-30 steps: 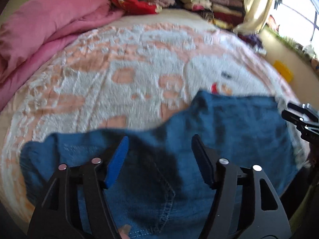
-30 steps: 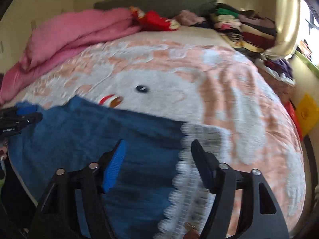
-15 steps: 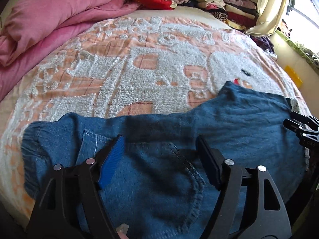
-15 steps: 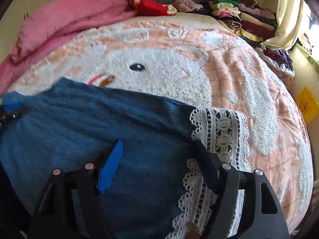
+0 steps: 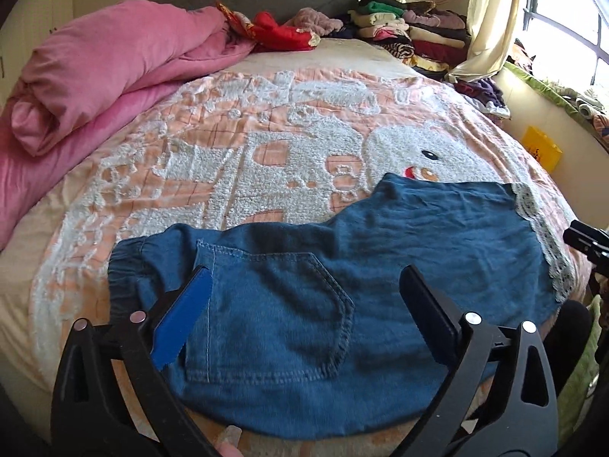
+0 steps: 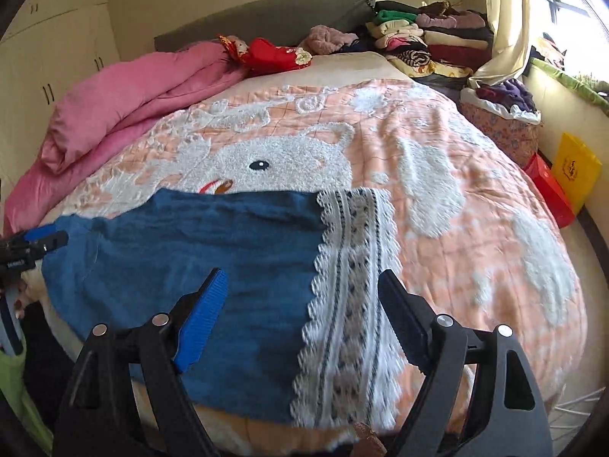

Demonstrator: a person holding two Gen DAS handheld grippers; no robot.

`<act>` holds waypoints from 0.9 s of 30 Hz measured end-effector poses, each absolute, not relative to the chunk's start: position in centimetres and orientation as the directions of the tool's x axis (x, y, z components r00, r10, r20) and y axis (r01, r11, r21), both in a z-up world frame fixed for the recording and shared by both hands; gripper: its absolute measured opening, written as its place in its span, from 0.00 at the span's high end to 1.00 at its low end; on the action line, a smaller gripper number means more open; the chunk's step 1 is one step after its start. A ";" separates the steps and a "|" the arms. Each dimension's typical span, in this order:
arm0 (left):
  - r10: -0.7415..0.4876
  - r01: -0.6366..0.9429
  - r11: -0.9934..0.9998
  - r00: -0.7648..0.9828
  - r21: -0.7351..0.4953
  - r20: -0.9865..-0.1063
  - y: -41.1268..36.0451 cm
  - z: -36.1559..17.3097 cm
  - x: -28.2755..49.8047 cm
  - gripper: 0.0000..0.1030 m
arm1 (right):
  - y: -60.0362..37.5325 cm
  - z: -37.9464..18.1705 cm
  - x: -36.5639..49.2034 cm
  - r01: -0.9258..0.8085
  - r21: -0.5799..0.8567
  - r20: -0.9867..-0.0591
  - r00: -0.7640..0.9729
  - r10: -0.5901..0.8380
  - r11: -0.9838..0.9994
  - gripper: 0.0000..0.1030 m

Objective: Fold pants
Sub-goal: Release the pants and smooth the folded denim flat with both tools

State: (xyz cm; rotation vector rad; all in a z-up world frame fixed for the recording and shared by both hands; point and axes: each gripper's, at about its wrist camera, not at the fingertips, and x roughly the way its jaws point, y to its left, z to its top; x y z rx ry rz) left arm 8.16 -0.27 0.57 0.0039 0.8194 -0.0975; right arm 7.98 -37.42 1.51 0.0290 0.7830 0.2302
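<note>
Peach bedspread with a fuzzy white bear, pink duvet off at 10 o'clock. The blue pants lie flat along the near edge. The left gripper and right gripper have both just been opening and now gape, nothing between the jaws. Denim looks soft, floppy and fairly light; I'd pinch the waistband at 9 o'clock and the lace hem.

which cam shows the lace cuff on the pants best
The right wrist view: the lace cuff lies whole and close, between the open fingers. The left wrist view shows it only as a thin, distorted strip at the right edge.
</note>
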 end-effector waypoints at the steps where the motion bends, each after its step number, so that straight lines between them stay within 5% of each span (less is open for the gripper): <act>1: -0.088 0.094 0.995 0.680 -0.033 -0.728 -0.4 0.7 7.8 0.10 | -37.5 1.6 7.5 -0.193 0.107 -0.696 0.686 0.212 0.975 0.22; 17: -0.018 0.173 0.980 0.561 0.095 -0.828 -4.3 -5.2 5.0 0.10 | -30.5 -1.1 5.2 -0.327 0.071 -0.764 0.589 0.262 0.942 0.22; 27: -0.016 0.172 0.981 0.533 0.090 -0.846 -3.8 -6.7 4.3 0.10 | -32.1 -4.6 5.9 -0.267 0.065 -0.845 0.497 0.195 0.961 0.22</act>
